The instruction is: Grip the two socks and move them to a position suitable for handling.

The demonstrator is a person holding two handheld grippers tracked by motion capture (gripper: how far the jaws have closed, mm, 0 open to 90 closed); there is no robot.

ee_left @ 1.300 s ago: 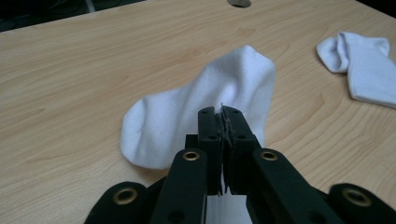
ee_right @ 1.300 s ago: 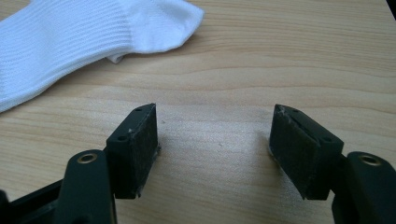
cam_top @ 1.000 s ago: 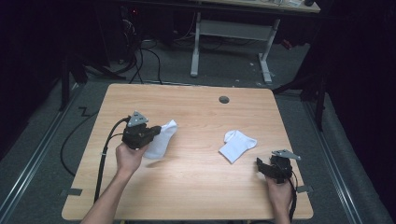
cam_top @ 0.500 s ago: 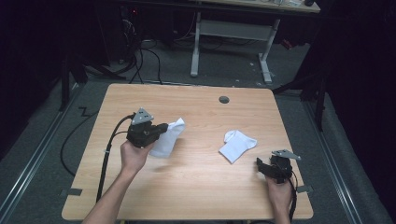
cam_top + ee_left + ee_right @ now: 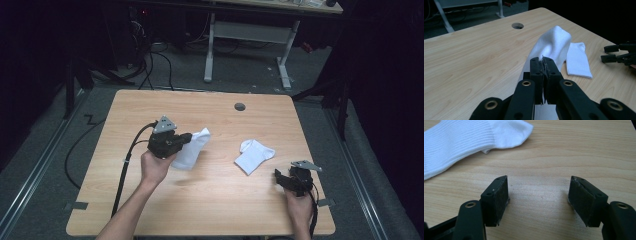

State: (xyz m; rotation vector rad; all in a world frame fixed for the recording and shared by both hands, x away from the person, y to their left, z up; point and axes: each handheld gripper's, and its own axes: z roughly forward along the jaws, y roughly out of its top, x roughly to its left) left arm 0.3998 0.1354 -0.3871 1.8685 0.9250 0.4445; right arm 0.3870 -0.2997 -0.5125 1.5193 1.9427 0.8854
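The left gripper (image 5: 187, 138) has its fingers (image 5: 535, 71) pressed together on a white sock (image 5: 192, 149), pinching the cloth so that the sock hangs from them, lifted above the desk (image 5: 210, 205) near the middle of its left half. In the left gripper view the sock's fabric bulges up just past the closed fingertips. A second white sock (image 5: 254, 155) lies flat on the desk, right of centre, well apart from the held one. The right gripper (image 5: 279, 178) sits low near the desk's front right corner, its fingers (image 5: 496, 200) spread wide with nothing between them, bare wood showing in the gap, the flat sock just beyond.
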